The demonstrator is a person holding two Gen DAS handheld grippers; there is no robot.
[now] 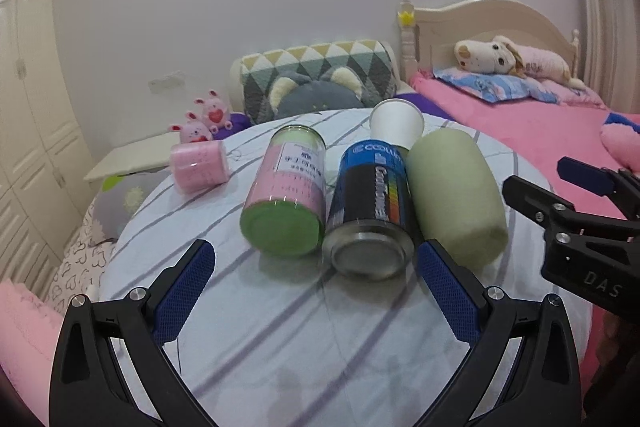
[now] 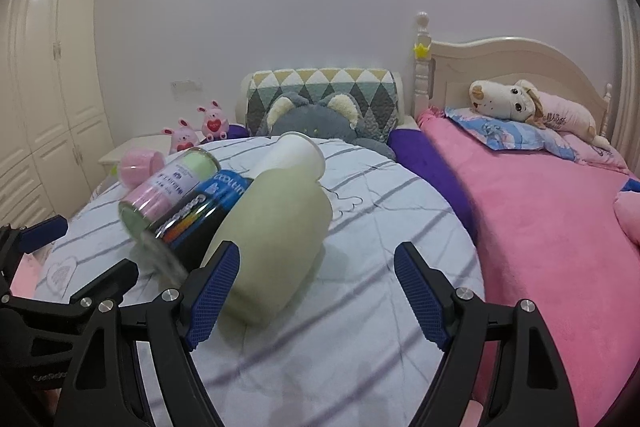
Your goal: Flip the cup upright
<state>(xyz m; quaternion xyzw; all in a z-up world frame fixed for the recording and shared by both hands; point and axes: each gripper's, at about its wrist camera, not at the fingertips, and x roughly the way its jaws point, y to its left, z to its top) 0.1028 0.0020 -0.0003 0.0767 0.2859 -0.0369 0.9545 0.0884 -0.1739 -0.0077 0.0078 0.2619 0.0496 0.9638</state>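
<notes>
A white paper cup lies on its side at the far side of the round table, behind a pale green roll; its mouth faces away. It shows in the right wrist view too. My left gripper is open and empty, low over the table in front of the cans. My right gripper is open and empty, just in front of the green roll; it shows at the right of the left wrist view.
A pink and green can and a blue and black spray can lie side by side left of the roll. A pink roll lies at the far left. A pink bed stands right of the table.
</notes>
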